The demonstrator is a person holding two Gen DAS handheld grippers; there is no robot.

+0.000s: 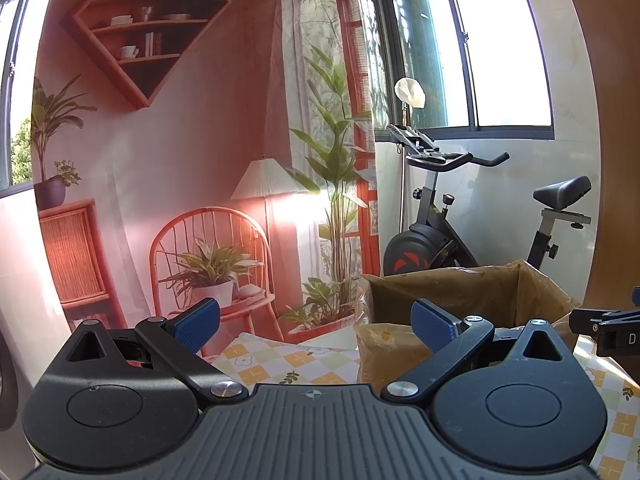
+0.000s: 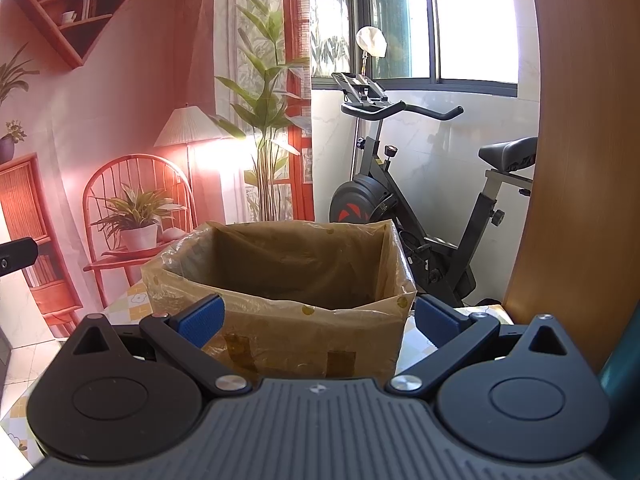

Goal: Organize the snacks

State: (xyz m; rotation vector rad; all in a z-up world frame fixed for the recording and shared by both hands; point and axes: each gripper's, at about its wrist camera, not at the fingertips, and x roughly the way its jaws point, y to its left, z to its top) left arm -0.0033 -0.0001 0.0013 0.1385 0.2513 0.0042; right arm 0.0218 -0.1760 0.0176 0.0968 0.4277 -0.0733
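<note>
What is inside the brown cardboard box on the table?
The brown cardboard box is open and lined with clear plastic film. Only its bare inner walls show; no snacks are visible. Its bottom is hidden by the front wall.

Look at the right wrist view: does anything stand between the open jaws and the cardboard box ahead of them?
Nothing visible does. The right gripper is open and empty, and the cardboard box with its plastic liner sits directly ahead on the checked tablecloth. No snacks show in either view. The left gripper is open too.
</note>
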